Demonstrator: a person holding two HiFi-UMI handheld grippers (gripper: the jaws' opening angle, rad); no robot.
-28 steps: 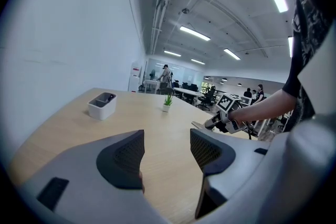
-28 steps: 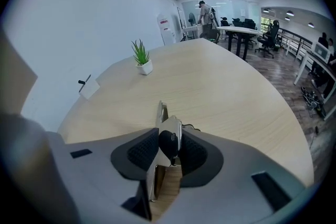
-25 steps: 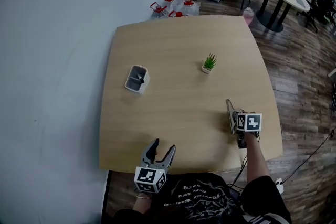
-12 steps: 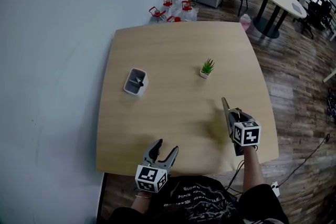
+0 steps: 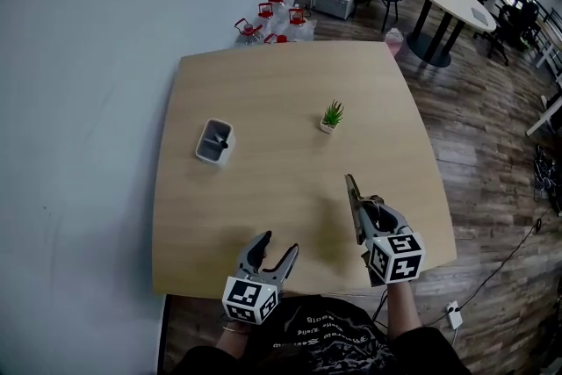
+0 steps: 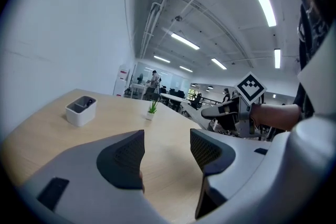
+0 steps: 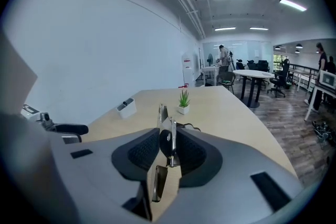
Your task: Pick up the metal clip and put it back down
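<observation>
My right gripper (image 5: 367, 219) (image 7: 167, 150) is shut on the metal clip (image 5: 355, 205) (image 7: 167, 136), a long silver clip whose flat arm sticks out ahead of the jaws. Gripper and clip hang above the wooden table (image 5: 281, 92) near its front right corner; a shadow lies on the wood to their left. My left gripper (image 5: 273, 253) (image 6: 165, 149) stands open at the table's front edge with nothing between its fingers. From the left gripper view the right gripper (image 6: 231, 110) shows at the right.
A white desk organiser (image 5: 214, 140) (image 7: 126, 107) stands at the table's left. A small potted plant (image 5: 331, 116) (image 7: 183, 100) stands near the middle. Water bottles with red caps (image 5: 268, 20) sit on the floor behind the table. A round white table (image 5: 452, 0) and chairs stand beyond.
My right gripper has lifted the metal clip off the table and carried it toward the left and nearer to me. The left gripper has stayed put.
</observation>
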